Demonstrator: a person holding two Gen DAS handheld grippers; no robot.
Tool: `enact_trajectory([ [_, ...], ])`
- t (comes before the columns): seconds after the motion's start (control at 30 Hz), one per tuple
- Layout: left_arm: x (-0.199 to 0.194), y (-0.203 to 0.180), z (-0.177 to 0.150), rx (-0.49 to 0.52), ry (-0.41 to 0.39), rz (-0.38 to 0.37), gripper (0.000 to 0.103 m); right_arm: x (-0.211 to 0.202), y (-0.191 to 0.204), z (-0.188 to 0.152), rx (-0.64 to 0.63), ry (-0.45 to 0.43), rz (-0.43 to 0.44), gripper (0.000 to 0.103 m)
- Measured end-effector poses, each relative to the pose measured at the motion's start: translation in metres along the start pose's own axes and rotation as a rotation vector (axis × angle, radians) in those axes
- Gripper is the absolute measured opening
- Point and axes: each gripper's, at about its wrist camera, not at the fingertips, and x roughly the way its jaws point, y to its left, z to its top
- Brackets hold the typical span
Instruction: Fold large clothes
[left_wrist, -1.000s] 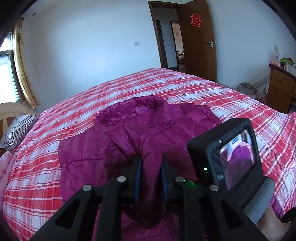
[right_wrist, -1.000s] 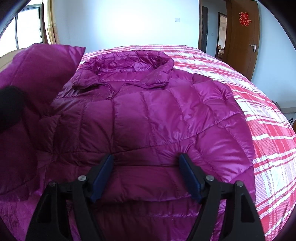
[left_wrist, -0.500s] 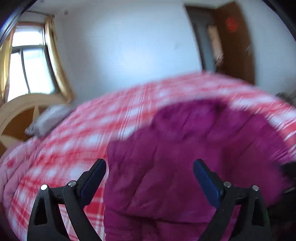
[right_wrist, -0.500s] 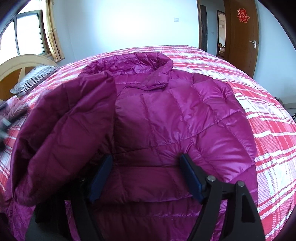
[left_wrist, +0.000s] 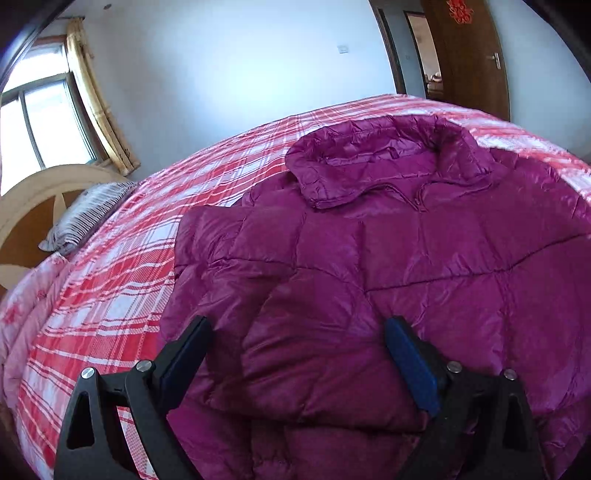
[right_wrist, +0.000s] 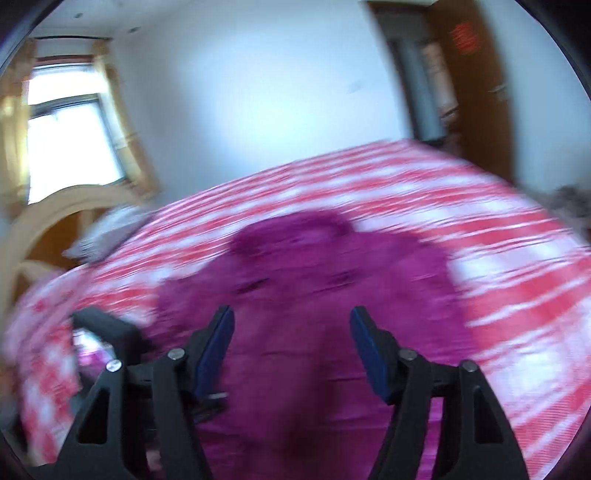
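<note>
Left hand-held gripper (left_wrist: 297, 350): jaws spread wide, nothing between the blue pads, angled down.
Right hand-held gripper (right_wrist: 291, 343): jaws wide apart too, empty, view blurred.

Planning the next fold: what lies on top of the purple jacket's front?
A folded-over sleeve lies across the purple jacket front, between the open left tongs. The panel beneath it is covered.

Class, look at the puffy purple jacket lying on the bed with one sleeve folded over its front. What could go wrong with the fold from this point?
1. The folded sleeve is puffy and unpinned, since the left gripper is open, so it may spring back off the jacket.
2. The right gripper view is blurred, suggesting fast motion; a hasty grasp could snag the wrong layer.
</note>
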Motion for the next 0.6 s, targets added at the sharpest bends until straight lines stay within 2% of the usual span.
enact_trajectory([
  [0.03,-0.002,0.004,0.000,-0.021,-0.006,-0.010,0.096,0.016,0.008,-0.004,-0.008,0.043,0.036,0.055],
  [0.1,-0.014,0.021,-0.001,-0.096,-0.023,-0.016,0.095,0.040,0.014,-0.013,-0.029,0.107,0.025,0.050],
  [0.17,-0.028,0.039,-0.003,-0.137,-0.065,-0.033,0.096,0.058,0.011,-0.023,-0.033,0.164,0.006,0.050],
  [0.27,-0.047,0.064,0.006,-0.168,-0.146,0.006,0.095,0.068,0.000,-0.039,-0.050,0.190,-0.047,0.044],
  [0.37,-0.042,0.074,0.027,-0.181,-0.145,-0.010,0.095,0.068,-0.003,-0.048,-0.078,0.200,-0.068,0.042],
  [0.47,-0.017,0.072,0.044,-0.185,-0.084,-0.047,0.095,0.069,0.001,-0.049,-0.102,0.210,-0.080,0.043],
  [0.6,0.044,0.066,0.042,-0.175,0.090,0.028,0.095,0.076,-0.002,-0.054,-0.121,0.226,-0.099,0.043],
])
